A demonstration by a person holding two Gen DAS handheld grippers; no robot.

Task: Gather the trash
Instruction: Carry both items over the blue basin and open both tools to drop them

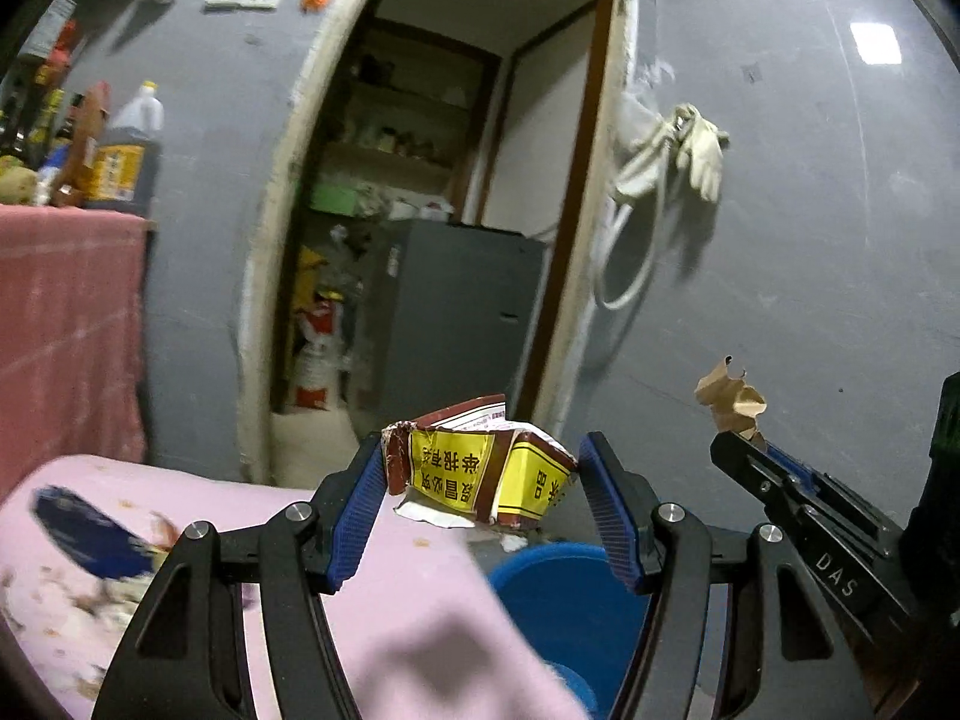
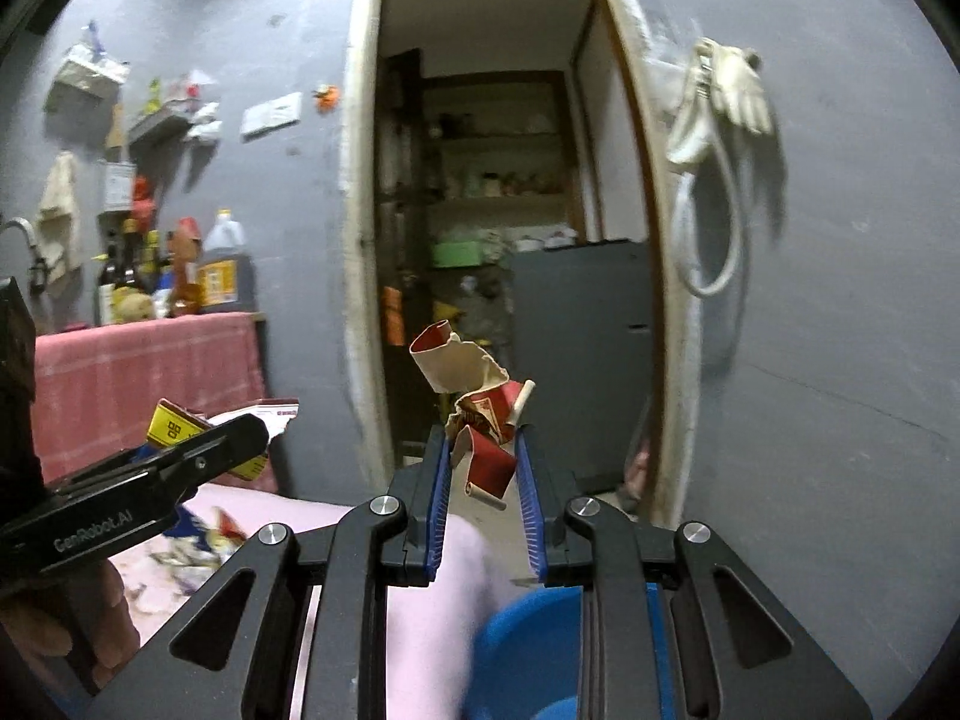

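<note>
My left gripper is shut on a crumpled yellow and red carton and holds it in the air above the edge of a pink-clothed table. It also shows in the right wrist view with the carton. My right gripper is shut on a torn red and tan paper scrap. It shows at the right of the left wrist view with the scrap. A blue bin stands below both grippers, also visible in the right wrist view.
More scraps and a dark blue wrapper lie on the pink table. A red-clothed counter with bottles stands at the left. An open doorway with a grey cabinet lies ahead. Gloves and a hose hang on the grey wall.
</note>
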